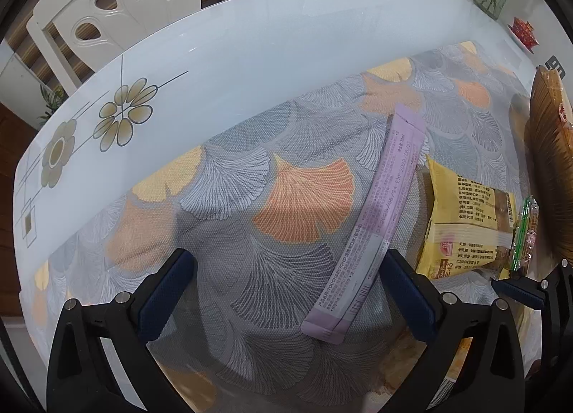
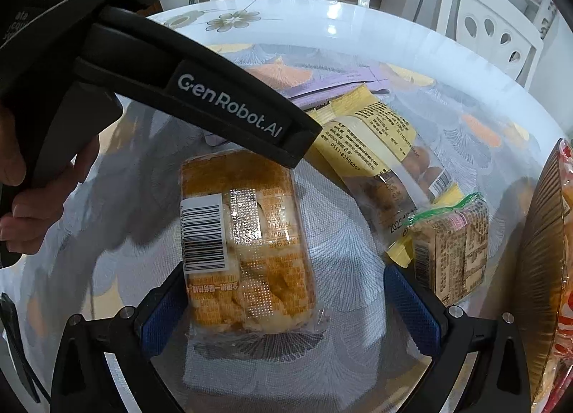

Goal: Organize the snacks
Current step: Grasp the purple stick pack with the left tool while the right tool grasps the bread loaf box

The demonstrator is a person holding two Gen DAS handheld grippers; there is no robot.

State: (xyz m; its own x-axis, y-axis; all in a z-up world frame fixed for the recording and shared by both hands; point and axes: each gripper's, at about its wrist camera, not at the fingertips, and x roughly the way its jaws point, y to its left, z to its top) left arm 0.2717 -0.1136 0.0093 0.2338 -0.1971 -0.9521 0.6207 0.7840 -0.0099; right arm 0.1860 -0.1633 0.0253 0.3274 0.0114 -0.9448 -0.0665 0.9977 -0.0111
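Observation:
My left gripper (image 1: 286,291) is open and empty above the leaf-patterned mat (image 1: 250,198). A long purple sachet (image 1: 376,219) lies just inside its right finger. A yellow snack bag (image 1: 462,227) and a small green-edged packet (image 1: 524,230) lie to the right. My right gripper (image 2: 290,309) is open around an orange wrapped cake (image 2: 247,248) that lies flat on the mat, nearer the left finger. The yellow bag (image 2: 372,148) and the green-edged packet (image 2: 451,252) lie to its right. The left gripper's body (image 2: 200,94) crosses the upper left.
A brown ribbed basket (image 1: 548,169) with red-orange packets stands at the right edge, also in the right wrist view (image 2: 540,262). The white glass table (image 1: 215,55) has a flower print at left. White chairs (image 1: 118,1) stand behind it.

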